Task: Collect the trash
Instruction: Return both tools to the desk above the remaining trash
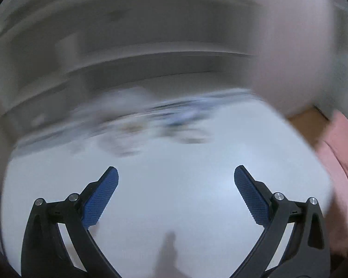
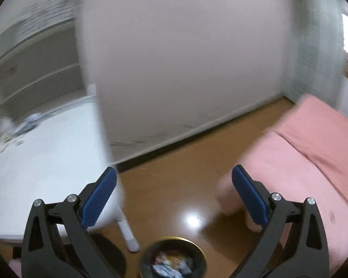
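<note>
Both views are motion-blurred. My left gripper (image 1: pixel 176 178) is open and empty above a white table (image 1: pixel 174 197). A blurred scatter of trash (image 1: pixel 155 125) lies along the table's far side, well ahead of the fingers. My right gripper (image 2: pixel 174 178) is open and empty over the brown floor (image 2: pixel 174 173). A round dark trash bin (image 2: pixel 174 257) with a gold rim stands on the floor right below it, holding crumpled wrappers (image 2: pixel 171 264). The table (image 2: pixel 46 162) and the trash on it (image 2: pixel 18 127) show at the left of the right wrist view.
A pink bed (image 2: pixel 301 157) stands to the right, also at the right edge of the left wrist view (image 1: pixel 341 153). A white wall (image 2: pixel 185 58) is ahead. Grey shelves (image 1: pixel 127 53) sit behind the table. A white table leg (image 2: pixel 127 231) stands next to the bin.
</note>
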{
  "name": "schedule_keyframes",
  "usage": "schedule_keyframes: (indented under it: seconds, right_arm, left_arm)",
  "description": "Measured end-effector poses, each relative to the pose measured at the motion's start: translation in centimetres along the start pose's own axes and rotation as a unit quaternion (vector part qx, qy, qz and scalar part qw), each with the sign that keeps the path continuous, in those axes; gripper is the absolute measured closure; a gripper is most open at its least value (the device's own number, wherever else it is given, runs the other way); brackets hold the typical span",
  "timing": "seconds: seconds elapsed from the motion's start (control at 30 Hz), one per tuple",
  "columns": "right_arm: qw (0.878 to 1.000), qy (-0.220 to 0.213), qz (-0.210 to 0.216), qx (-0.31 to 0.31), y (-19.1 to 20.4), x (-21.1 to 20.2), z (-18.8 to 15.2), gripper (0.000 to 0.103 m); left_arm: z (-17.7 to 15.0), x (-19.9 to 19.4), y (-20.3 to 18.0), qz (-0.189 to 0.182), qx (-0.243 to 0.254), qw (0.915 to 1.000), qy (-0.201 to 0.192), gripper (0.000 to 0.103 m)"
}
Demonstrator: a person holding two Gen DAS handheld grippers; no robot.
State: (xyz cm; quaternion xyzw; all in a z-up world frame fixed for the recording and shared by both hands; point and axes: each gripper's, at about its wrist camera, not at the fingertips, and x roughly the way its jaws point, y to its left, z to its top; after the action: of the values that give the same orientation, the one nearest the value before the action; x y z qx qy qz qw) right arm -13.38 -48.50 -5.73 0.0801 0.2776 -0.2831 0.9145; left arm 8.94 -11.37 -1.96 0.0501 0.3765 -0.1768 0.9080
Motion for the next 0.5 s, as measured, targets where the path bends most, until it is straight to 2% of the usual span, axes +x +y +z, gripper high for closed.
schedule_keyframes:
  seconds: [0.1,0.23,0.37,0.5]
  right_arm:
    - [0.998,0.011,0.028,-0.055,5.3,2.3,2.1,0.007]
    - [0.99,0.03,0.108,-0.09,12.8,4.7,5.4,0.007]
    - [0.968,0.07,0.186,-0.155,21.9,7.1,6.6,0.007]
    - [0.945,0.109,0.226,-0.209,29.5,9.5,6.2,0.007]
  left_arm:
    - [0.3,1.6,7.1,0.031,-0.064,0.9972,0.025,0.006]
    - [0.8,4.2,12.1,0.07,-0.081,0.9931,0.048,0.006]
    - [3.1,8.4,14.9,0.062,-0.083,0.9925,0.066,0.006]
    - [5.2,11.2,15.7,0.042,-0.065,0.9941,0.076,0.006]
